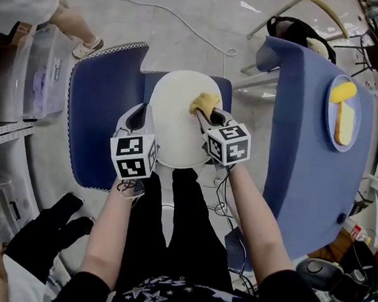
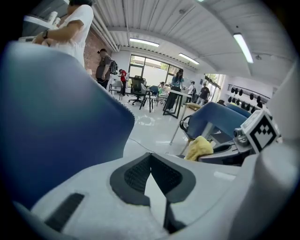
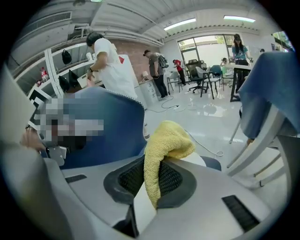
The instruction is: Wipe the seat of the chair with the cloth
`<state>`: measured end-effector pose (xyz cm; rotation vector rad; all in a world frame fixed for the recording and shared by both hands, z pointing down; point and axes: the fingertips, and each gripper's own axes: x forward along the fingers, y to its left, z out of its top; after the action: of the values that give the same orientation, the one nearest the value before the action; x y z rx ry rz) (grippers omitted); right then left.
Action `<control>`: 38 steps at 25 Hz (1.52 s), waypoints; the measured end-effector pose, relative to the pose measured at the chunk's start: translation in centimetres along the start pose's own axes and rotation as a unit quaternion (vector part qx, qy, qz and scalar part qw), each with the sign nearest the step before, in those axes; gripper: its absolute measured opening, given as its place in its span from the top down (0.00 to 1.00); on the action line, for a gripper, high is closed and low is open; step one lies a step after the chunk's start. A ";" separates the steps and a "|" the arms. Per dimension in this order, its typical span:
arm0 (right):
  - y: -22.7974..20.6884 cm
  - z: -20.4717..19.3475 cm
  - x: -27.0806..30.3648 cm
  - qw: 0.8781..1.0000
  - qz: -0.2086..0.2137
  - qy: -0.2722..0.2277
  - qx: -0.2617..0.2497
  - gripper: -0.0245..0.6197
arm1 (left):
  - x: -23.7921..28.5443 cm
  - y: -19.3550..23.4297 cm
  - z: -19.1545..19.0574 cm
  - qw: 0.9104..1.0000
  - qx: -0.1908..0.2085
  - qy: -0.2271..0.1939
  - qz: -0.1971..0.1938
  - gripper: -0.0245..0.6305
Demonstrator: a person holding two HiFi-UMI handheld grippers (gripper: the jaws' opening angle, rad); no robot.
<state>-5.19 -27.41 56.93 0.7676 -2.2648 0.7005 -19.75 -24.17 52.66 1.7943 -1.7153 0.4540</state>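
The chair's cream seat [image 1: 174,124] lies just in front of my knees, with its dark blue padded part [image 1: 101,122] to the left. My right gripper [image 1: 207,116] is shut on the yellow cloth [image 1: 205,103], which bunches over the jaw tips above the seat's far right area. In the right gripper view the cloth [image 3: 166,140] hangs down between the pads of that gripper [image 3: 152,166]. My left gripper [image 1: 138,115] hovers over the seat's left edge. Its jaws [image 2: 150,157] meet at the tips with nothing in them. The cloth [image 2: 199,146] also shows in the left gripper view, to the right.
A second blue chair [image 1: 311,142] stands close on the right, carrying a plate [image 1: 353,128] with yellow items. Clear storage bins [image 1: 44,68] and a standing person [image 1: 75,25] are at the left. A cable [image 1: 184,22] runs across the floor beyond. A black bag [image 1: 43,234] lies near my left leg.
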 end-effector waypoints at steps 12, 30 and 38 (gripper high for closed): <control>2.5 0.4 15.4 0.987 0.152 0.036 -0.026 0.88 | 4.6 3.3 -7.1 0.998 -0.017 0.042 0.043 0.93; -8.1 -4.8 15.5 0.995 0.039 0.086 0.023 0.88 | 8.0 2.6 -9.6 0.996 0.019 0.083 0.013 0.93; -15.0 -8.0 9.6 0.994 -0.042 0.082 0.060 0.88 | 8.4 0.5 -10.1 0.995 0.036 0.093 -0.008 0.93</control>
<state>2.02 -35.79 73.01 0.8247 -2.0454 0.8341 -17.71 -24.23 65.65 1.7558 -1.5725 0.6621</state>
